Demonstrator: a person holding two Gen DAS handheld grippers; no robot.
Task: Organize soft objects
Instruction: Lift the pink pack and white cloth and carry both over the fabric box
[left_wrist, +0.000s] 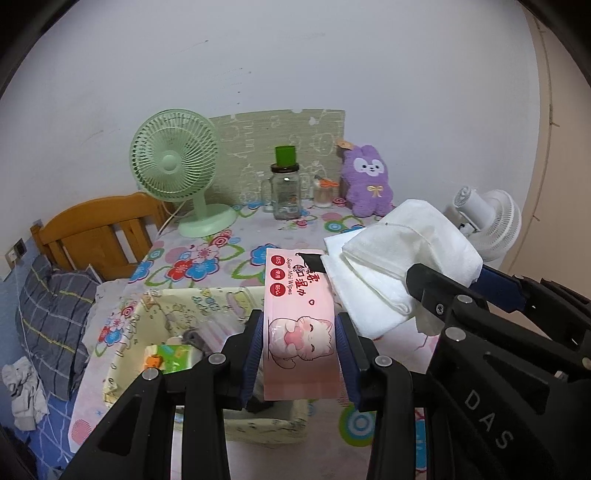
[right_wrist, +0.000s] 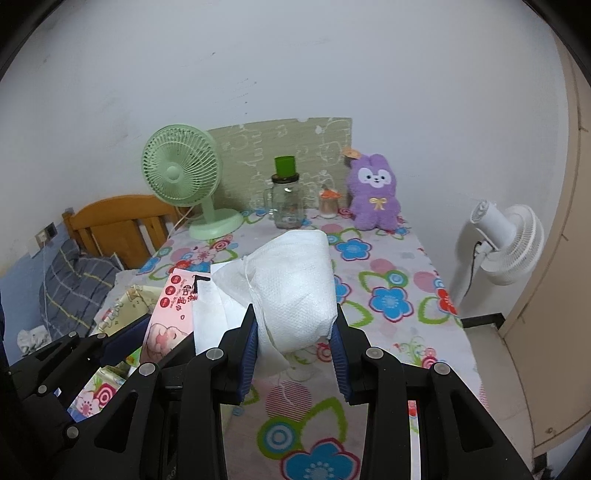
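Note:
My left gripper is shut on a pink pack of wet wipes with a cat picture, held above a cream fabric storage bin. The bin holds a green tissue pack. My right gripper is shut on a white roll of tissue paper, lifted above the floral tablecloth. The roll sits just right of the wipes in the left wrist view, with a loose sheet hanging. The wipes show at the left of the right wrist view. A purple plush bunny sits at the table's back.
A green desk fan, a glass jar with green cap and a small bottle stand along the back by a patterned board. A white fan stands right of the table. A wooden bed headboard and pillow lie left.

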